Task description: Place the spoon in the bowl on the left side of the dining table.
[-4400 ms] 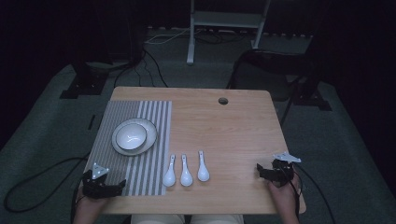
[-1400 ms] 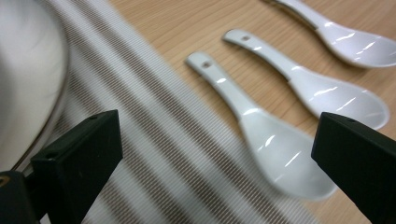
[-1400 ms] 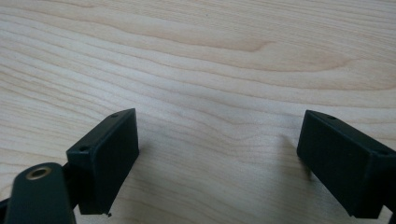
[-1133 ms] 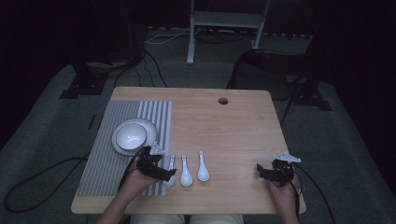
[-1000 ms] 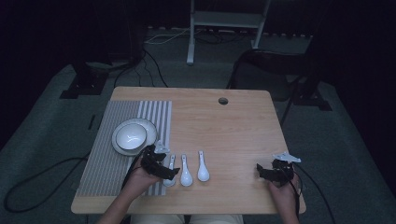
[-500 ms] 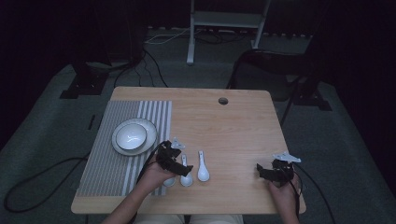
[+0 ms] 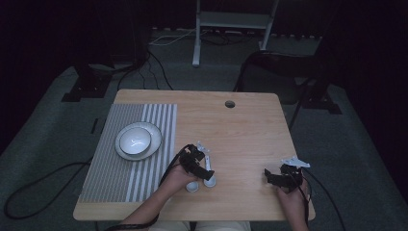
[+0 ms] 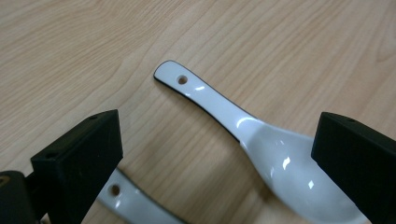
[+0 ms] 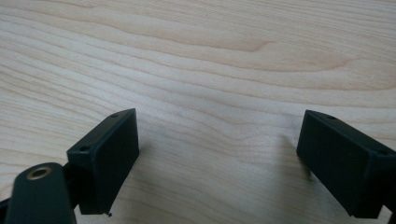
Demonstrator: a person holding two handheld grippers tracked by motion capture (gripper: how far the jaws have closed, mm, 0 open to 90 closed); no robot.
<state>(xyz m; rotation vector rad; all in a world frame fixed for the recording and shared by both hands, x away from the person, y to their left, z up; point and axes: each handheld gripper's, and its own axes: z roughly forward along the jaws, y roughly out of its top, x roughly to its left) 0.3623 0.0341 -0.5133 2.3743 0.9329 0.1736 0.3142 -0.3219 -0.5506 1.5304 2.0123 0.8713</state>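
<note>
My left gripper (image 7: 198,160) hovers low over a row of white ceramic spoons near the table's front middle. In the left gripper view its jaws stand open on either side of one spoon (image 8: 261,144), whose handle has a small hole at the tip. A second spoon's handle (image 8: 128,201) lies beside the left jaw. In the high view two spoon bowls (image 7: 210,182) (image 7: 192,186) peek out below the hand. My right gripper (image 7: 280,177) rests open at the front right over bare wood (image 9: 219,70), holding nothing.
A white bowl (image 7: 135,139) sits on a plate (image 7: 155,144) on a grey striped placemat (image 7: 115,178) at the table's left. A round cable hole (image 7: 230,103) is near the far edge. A chair (image 7: 284,67) and stands surround the table on the floor.
My left gripper has travelled from the front left corner, across the mat, rightward along the spoons to the rightmost one. The right gripper has stayed put.
</note>
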